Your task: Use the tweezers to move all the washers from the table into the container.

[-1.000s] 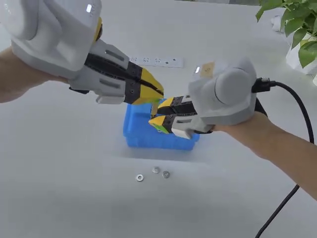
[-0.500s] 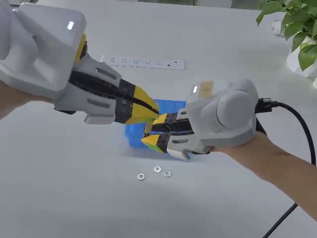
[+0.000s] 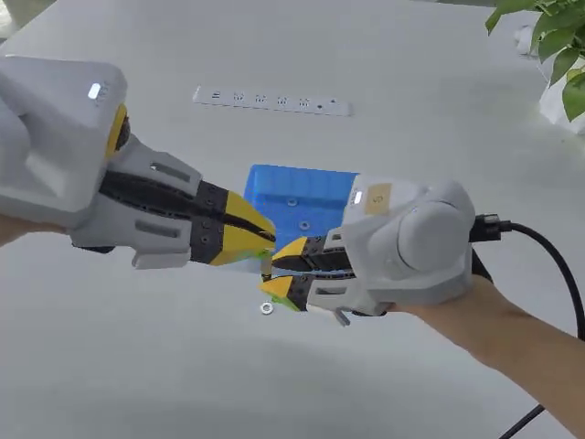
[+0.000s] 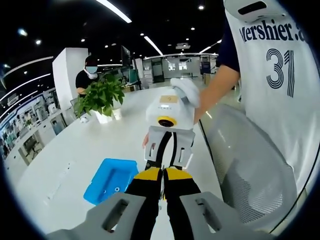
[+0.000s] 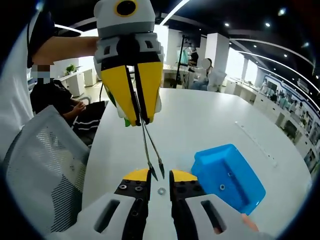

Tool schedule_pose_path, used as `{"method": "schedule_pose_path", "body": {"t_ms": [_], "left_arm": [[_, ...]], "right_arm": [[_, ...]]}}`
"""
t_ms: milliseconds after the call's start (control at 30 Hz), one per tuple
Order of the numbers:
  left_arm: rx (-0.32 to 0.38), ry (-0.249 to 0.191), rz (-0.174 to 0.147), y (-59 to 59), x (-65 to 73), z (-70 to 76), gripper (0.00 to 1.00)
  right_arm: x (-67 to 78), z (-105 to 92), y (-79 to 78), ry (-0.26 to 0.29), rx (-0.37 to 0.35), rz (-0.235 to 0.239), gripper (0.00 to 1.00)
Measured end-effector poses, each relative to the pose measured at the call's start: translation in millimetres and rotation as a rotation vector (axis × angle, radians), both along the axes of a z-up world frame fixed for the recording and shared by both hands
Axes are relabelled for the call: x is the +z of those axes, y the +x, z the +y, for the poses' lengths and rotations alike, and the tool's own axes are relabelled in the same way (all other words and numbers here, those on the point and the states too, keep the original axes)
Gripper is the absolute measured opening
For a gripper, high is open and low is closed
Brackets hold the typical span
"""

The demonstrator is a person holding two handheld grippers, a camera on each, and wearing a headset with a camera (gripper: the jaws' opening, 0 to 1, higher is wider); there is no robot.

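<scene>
Yellow-jawed left gripper (image 5: 137, 120) pinched thin metal tweezers (image 5: 148, 161), tips near a small silver washer (image 5: 161, 190); right gripper (image 5: 160, 176) hung slightly open, empty.

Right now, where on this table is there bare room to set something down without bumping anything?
Free: the near tabletop on the person's side of the washer, and the band between the power strip and the blue container. Crowded: the container's near edge, where the left hand-held gripper and right hand-held gripper meet at the tweezers.

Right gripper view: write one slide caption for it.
Left gripper holds tweezers, tips close to a washer on the white table beside the blue container.
</scene>
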State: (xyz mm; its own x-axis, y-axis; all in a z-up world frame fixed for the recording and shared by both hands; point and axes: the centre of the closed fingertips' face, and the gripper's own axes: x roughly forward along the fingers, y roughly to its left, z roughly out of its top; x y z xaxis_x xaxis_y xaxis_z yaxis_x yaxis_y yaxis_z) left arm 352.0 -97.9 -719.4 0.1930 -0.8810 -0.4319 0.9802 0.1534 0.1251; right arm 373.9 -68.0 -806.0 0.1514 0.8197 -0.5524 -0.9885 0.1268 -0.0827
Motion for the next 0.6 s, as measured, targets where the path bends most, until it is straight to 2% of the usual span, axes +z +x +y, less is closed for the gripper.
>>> {"method": "schedule_pose_path", "body": {"t_ms": [167, 600], "left_arm": [[0.013, -0.012, 0.031, -2.9, -8.3, 0.4, 0.06], [0.027, -0.023, 0.071, 2.4, -23.7, -2.7, 0.06]], "right_arm": [[-10.3, -0.4, -3.8, -0.015, 0.003, 0.021, 0.15], [-28.0, -1.1, -1.4, -0.032, -0.006, 0.061, 0.15]]}}
